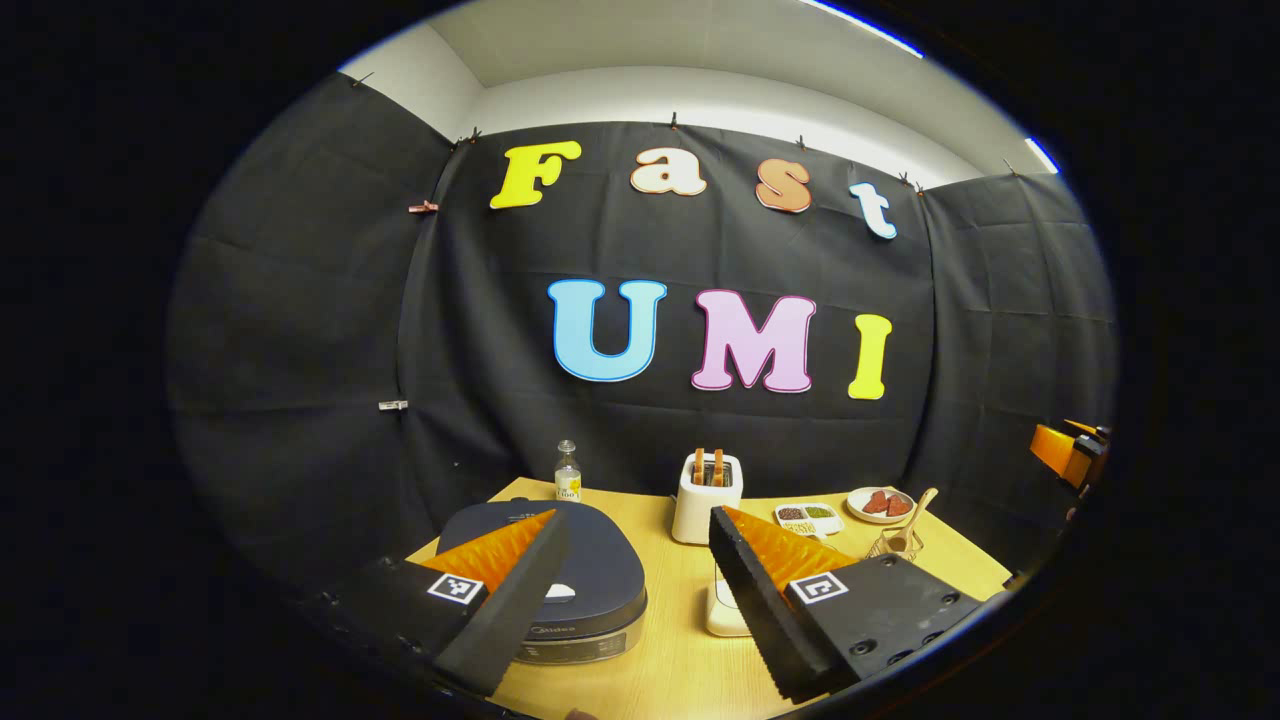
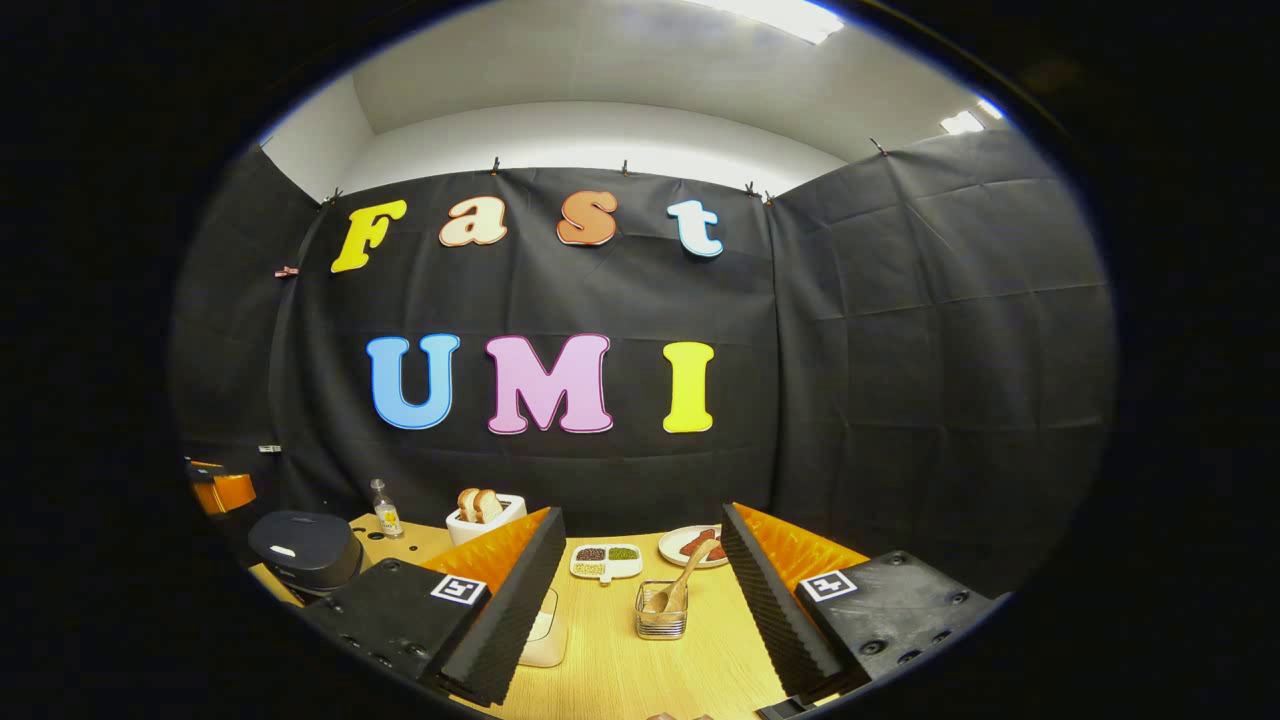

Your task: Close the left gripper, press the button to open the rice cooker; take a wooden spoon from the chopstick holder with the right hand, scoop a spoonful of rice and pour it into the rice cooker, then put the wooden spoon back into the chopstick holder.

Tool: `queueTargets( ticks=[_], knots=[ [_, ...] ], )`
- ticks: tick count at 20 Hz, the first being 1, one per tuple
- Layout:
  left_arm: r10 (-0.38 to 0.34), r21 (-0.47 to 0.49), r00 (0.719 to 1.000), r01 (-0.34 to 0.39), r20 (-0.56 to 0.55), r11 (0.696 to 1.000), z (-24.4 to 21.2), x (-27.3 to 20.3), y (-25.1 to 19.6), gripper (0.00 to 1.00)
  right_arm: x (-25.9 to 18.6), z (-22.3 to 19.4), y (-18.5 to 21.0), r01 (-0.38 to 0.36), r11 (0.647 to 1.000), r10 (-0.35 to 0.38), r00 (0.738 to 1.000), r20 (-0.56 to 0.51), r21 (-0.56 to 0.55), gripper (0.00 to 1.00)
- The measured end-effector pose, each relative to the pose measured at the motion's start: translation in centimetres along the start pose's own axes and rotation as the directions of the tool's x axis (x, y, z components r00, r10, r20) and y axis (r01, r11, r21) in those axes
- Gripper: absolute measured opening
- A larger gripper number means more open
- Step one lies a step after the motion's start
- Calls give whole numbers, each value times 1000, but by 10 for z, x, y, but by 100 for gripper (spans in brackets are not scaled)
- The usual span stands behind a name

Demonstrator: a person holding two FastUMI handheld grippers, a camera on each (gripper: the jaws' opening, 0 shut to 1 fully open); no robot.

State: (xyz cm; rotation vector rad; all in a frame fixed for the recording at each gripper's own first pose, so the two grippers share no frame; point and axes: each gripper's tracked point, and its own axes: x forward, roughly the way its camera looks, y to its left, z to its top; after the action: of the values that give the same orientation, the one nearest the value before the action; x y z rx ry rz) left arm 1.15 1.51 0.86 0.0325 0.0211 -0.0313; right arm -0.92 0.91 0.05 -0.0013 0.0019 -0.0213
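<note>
- Hovering above the table (image 1: 660,680), the left gripper (image 1: 632,530) had its fingers spread wide, holding nothing; the rice cooker (image 1: 585,580) sat lid-down at its 7 o'clock.
- The right gripper (image 2: 640,560) was equally wide and empty; the wooden spoon (image 2: 680,585) stood in the chopstick holder (image 2: 661,612) at 6 o'clock between its fingers.
- Judged step: the first one, not yet begun. The next move called for shutting the left fingers, then pressing the lid button (image 1: 560,592).

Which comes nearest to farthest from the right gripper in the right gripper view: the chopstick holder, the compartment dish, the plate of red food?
From the right gripper:
1. Chopstick holder, between the open fingers, wooden spoon inside.
2. Compartment dish, behind it, slightly left.
3. Plate of red food, farther back, right.
</note>
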Motion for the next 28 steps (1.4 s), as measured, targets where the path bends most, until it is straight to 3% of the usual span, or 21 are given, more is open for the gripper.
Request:
queueTargets(
  ticks=[2, 7, 8, 13, 22, 28],
  knots=[
    [2, -1, 1000, -2, -22, 1000, 2, 7, 10, 91, 1, -1, 4, -6, 1000, 6, 1000, -3, -5, 98],
    [-57, -3, 996, 57, -68, 998, 3, 29, 30, 45, 0, -6, 7, -2, 1000, 2, 1000, -11, -21, 98],
    [-66, -5, 994, 66, -90, 998, -2, 33, 34, 42, 0, -7, 7, 1, 1000, -1, 1000, -15, -23, 98],
    [-24, -71, 981, 10, -193, 997, -29, 54, 72, 7, -1, -15, 4, 16, 999, -17, 999, -36, -44, 98],
    [-83, -136, 915, 31, -394, 990, -100, 77, 73, 6, -9, -30, -9, 48, 997, -54, 993, -102, -58, 98],
    [-78, -104, 876, 32, -476, 994, -134, 76, 70, 5, -4, -38, -10, 54, 997, -60, 990, -127, -49, 98]
  ],
)
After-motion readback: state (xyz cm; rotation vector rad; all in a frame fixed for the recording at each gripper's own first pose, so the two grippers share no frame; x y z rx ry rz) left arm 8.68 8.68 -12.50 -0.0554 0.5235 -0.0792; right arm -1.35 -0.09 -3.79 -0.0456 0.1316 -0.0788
